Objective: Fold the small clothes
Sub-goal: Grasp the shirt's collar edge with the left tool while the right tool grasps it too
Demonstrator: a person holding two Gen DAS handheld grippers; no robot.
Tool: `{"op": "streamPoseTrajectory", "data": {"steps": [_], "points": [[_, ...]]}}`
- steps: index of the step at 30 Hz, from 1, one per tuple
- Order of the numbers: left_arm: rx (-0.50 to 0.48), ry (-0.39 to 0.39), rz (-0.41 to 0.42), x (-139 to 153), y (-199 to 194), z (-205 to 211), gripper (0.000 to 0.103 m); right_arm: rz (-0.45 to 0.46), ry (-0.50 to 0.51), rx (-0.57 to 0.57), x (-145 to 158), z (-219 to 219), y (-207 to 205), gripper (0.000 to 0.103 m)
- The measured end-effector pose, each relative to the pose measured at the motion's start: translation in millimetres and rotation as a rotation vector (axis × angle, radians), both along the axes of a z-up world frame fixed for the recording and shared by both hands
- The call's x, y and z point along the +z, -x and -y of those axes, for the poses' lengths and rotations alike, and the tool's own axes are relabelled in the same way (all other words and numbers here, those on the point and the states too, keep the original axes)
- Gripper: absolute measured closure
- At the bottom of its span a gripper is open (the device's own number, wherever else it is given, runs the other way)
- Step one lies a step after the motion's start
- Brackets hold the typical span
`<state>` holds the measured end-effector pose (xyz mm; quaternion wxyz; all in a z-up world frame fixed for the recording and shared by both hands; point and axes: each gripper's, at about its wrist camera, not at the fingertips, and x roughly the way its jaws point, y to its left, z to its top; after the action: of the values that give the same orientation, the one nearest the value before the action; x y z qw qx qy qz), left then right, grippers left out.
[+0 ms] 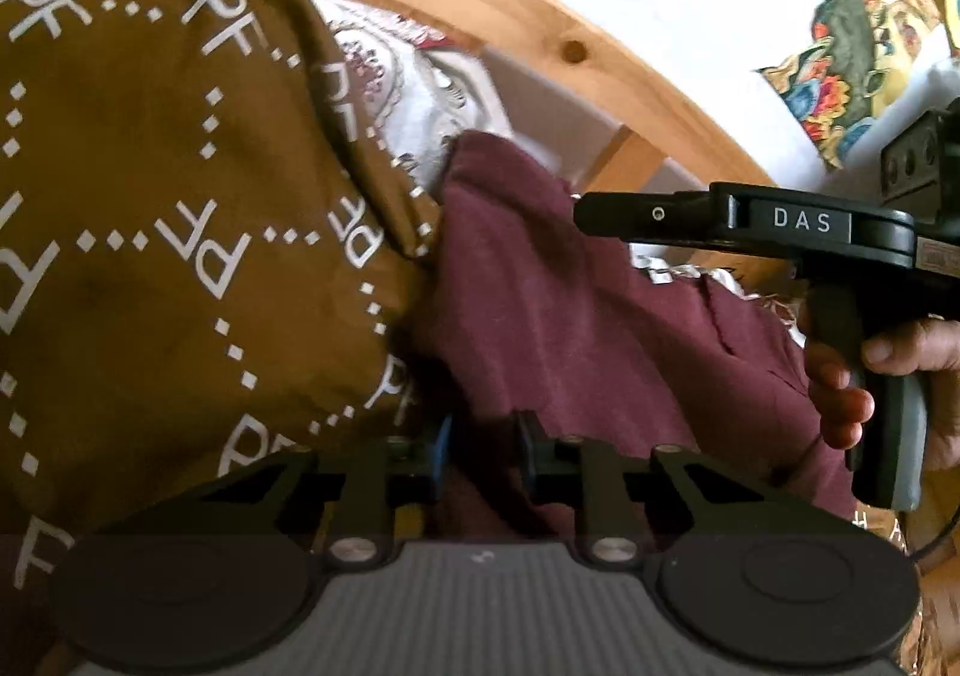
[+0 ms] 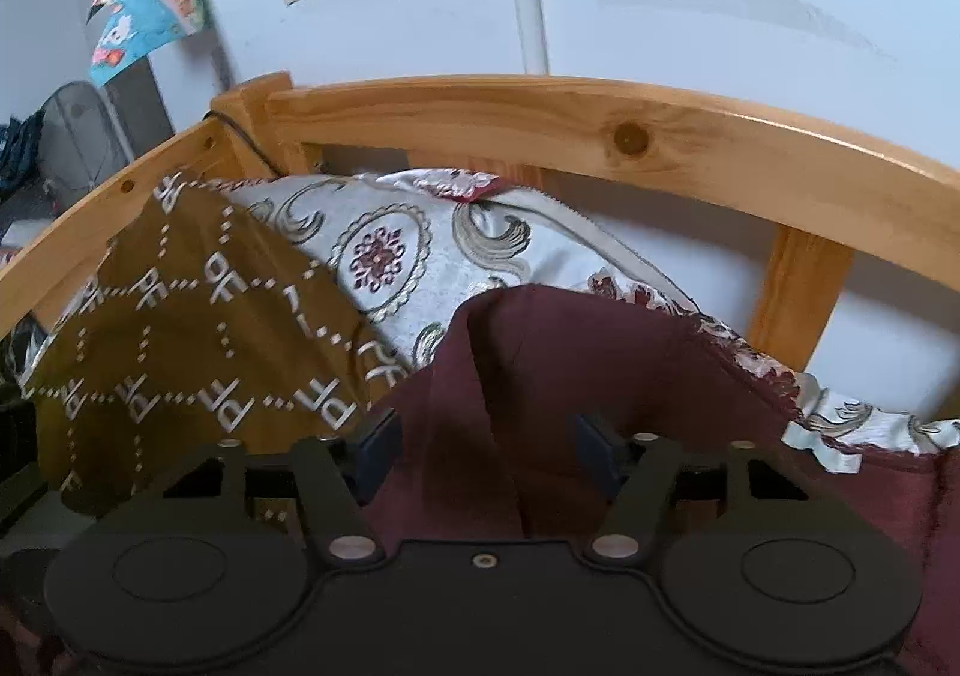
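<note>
A maroon garment [image 2: 540,376] lay crumpled on a bed beside a brown cloth printed with "PF" [image 2: 198,352], both against a patterned pillow [image 2: 408,238] and the wooden headboard [image 2: 540,117]. The left gripper [image 1: 480,451] had its jaws narrowed around a fold of the maroon fabric; whether they pinched it could not be told. The right gripper [image 2: 486,442] hung with jaws apart, maroon cloth between them.
</note>
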<state>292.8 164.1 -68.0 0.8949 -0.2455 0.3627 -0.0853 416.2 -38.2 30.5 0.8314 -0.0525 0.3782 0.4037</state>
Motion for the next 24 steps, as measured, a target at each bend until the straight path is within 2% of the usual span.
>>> {"op": "streamPoseTrajectory", "data": {"steps": [5,7,11,15,20,24], "points": [[-0.007,0.000,0.013,-1,2,0,0.089,-0.021,-0.057,-0.010,-11,-11,-12,0.057],[0.002,0.006,0.019,0,3,-1,0.096,-0.034,-0.064,-0.008,-13,-14,-16,0.071],[0.050,0.031,0.011,3,6,-5,0.098,-0.034,-0.060,0.008,-15,-24,-19,0.083],[0.110,-0.002,0.055,11,14,-6,0.099,0.001,-0.063,0.017,-12,-29,-17,0.100],[0.207,-0.072,0.123,24,26,-4,0.099,0.072,-0.110,0.041,1,-43,-14,0.101],[0.240,-0.123,0.050,19,18,-4,0.099,0.110,-0.120,0.066,8,-61,-12,0.101]]}}
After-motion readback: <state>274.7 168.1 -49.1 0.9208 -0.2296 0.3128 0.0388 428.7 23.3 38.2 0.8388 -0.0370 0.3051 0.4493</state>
